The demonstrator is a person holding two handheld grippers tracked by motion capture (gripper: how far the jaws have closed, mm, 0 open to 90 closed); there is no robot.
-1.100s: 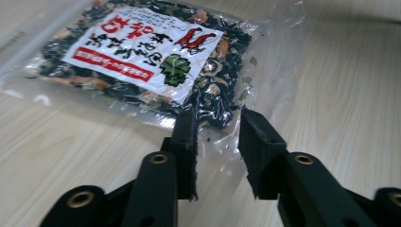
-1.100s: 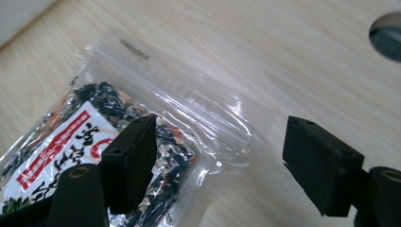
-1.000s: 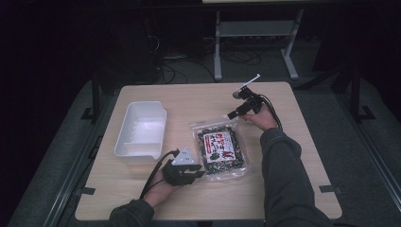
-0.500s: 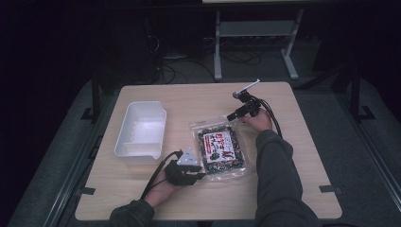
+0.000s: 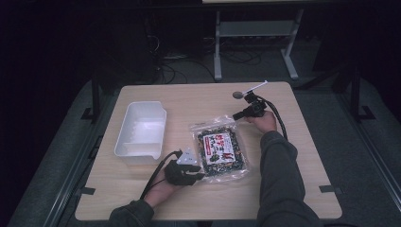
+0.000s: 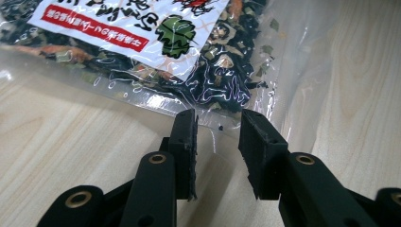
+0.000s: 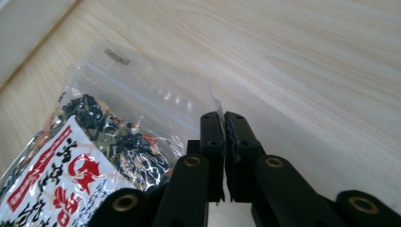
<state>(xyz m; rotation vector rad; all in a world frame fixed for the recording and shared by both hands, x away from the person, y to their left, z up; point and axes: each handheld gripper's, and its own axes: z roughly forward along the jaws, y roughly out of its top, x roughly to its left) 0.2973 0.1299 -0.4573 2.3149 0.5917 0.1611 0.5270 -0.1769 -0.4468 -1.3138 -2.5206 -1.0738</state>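
Note:
A clear bag of dark dried flakes with a white and red label [image 5: 221, 150] lies flat in the middle of the table. My left gripper [image 5: 197, 176] is at its near left corner. In the left gripper view the bag [image 6: 142, 28] has its clear edge between the jaws, and my left gripper [image 6: 217, 127] is open. My right gripper [image 5: 236, 116] is at the bag's far right corner. In the right gripper view the bag [image 7: 94, 156] has its clear corner pinched where my right gripper [image 7: 223, 120] is shut.
A white plastic tray [image 5: 142, 103] stands on the left part of the wooden table [image 5: 189, 99], about a hand's width from the bag; its white edge [image 7: 23, 23] shows beyond the bag. Dark floor, cables and a metal stand lie beyond the table's far edge.
My left hand has drawn slightly toward the near edge of the table. The right gripper has settled lower at the bag's far corner. The bag stays in place.

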